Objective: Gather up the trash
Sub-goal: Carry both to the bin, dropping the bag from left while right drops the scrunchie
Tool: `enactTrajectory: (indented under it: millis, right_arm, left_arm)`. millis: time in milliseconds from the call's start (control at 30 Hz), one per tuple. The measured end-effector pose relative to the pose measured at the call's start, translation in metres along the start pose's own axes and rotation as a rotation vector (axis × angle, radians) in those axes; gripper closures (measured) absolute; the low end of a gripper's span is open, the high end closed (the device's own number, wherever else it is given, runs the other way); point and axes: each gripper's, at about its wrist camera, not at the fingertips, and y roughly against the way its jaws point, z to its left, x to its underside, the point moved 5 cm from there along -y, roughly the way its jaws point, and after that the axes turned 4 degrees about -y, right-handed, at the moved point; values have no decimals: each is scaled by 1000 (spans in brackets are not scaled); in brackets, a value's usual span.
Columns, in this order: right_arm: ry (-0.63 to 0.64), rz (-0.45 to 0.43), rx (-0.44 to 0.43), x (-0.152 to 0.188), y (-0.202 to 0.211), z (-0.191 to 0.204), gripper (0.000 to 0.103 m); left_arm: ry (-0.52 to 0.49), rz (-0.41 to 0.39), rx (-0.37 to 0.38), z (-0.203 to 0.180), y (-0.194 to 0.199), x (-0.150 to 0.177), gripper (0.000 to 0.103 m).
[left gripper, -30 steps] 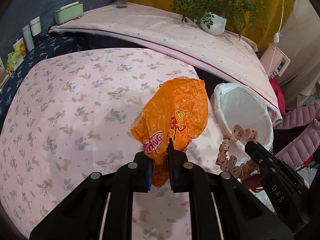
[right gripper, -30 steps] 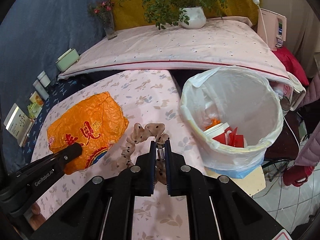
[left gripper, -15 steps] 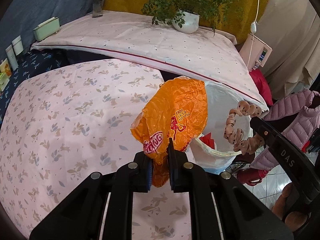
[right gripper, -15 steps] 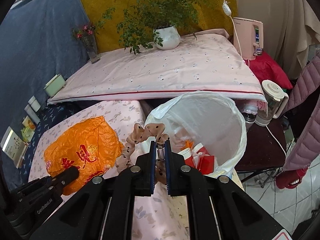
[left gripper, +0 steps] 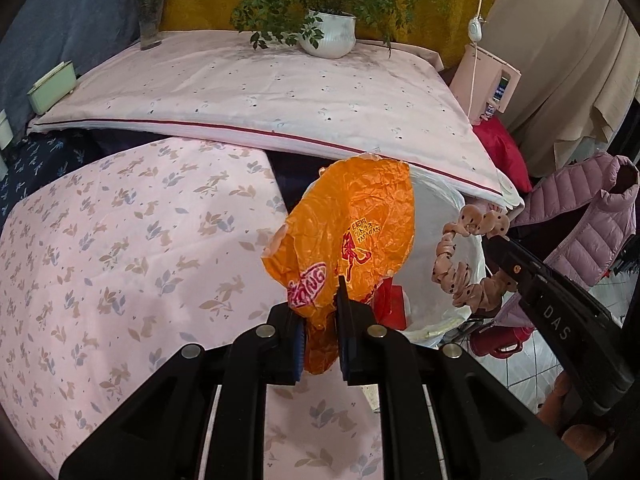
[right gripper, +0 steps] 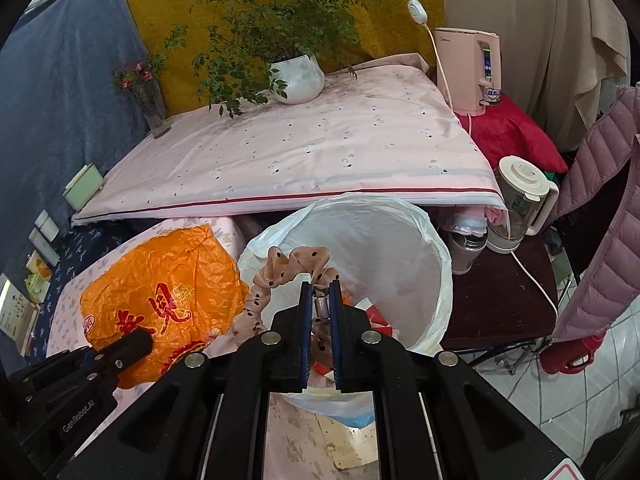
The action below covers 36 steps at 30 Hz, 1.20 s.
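My left gripper is shut on a crumpled orange snack bag, held in the air at the table's right edge, in front of the white-lined trash bin. My right gripper is shut on a beige polka-dot scrunchie and holds it over the near rim of the bin. Red and white trash lies inside the bin. The orange bag shows left of the bin in the right wrist view; the scrunchie shows right of the bag in the left wrist view.
A floral pink tablecloth covers the near table. Behind is a higher pink-covered surface with a potted plant and a flower vase. A pink kettle, a blender jug and a pink jacket stand at the right.
Both grippers have moved right, off the table toward the bin, carrying the orange bag and the scrunchie. The scrunchie now hangs over the bin's near rim.
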Motion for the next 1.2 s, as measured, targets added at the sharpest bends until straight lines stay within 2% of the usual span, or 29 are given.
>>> enactTrajectory:
  millis: [100, 133, 167, 233, 1100, 1200]
  right_arm:
    - [-11, 1, 13, -3, -3, -8, 95]
    - [-12, 0, 18, -5, -5, -10, 95]
    - [-13, -2, 23, -6, -5, -12, 95]
    - [-15, -2, 28, -8, -7, -14, 95]
    - [46, 9, -3, -17, -20, 19, 95]
    - [52, 10, -1, -17, -21, 23, 92]
  left_arm:
    - [-11, -18, 17, -10, -7, -11, 87]
    - [-13, -26, 16, -13, -9, -14, 80]
    - [-15, -38, 11, -14, -9, -17, 64]
    - [-28, -58, -6, -17, -10, -22, 51]
    - [71, -31, -73, 34, -14, -7, 51]
    - [78, -29, -74, 38, -14, -4, 51]
